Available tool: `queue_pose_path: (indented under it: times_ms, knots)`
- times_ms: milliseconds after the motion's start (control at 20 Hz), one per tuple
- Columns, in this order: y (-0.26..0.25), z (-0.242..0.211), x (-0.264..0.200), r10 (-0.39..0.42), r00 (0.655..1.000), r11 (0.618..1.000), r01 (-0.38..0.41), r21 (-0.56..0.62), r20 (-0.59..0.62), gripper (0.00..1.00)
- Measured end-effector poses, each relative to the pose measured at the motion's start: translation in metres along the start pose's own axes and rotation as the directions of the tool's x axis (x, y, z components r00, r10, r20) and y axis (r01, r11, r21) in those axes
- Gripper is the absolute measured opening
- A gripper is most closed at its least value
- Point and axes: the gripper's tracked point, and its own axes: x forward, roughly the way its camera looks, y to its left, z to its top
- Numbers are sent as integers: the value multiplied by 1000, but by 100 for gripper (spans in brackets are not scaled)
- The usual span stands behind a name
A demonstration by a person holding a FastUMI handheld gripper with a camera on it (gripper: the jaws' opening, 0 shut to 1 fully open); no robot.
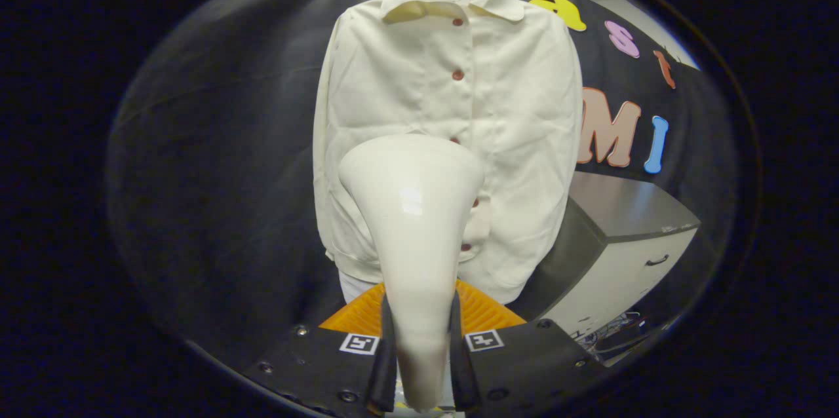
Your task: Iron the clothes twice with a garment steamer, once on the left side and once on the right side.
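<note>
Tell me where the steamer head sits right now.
In the gripper view, the steamer is clamped between the gripper's fingers, its wide head just ahead of them, over the shirt's lower button line, with the cabinet off to its right.

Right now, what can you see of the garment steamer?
The garment steamer is a glossy cream plastic head, narrow at the handle and flaring to a wide nozzle. The gripper is shut on its handle, both fingers pressing its sides. It points upright at the hanging cream shirt, covering the lower button placket.
</note>
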Motion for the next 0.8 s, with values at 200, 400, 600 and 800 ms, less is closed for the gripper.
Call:
queue_pose_path:
  times_ms: [200, 400, 600, 800]
  knots:
    - [-30, 32, -28, 2, 999, 1000, -2, 10, 50, 33]
    - [-51, 66, -44, 10, 994, 999, -13, 29, 108, 33]
    - [-69, 101, -46, -1, 986, 999, -6, 42, 166, 33]
    - [-86, 135, -36, -11, 982, 998, -2, 66, 190, 33]
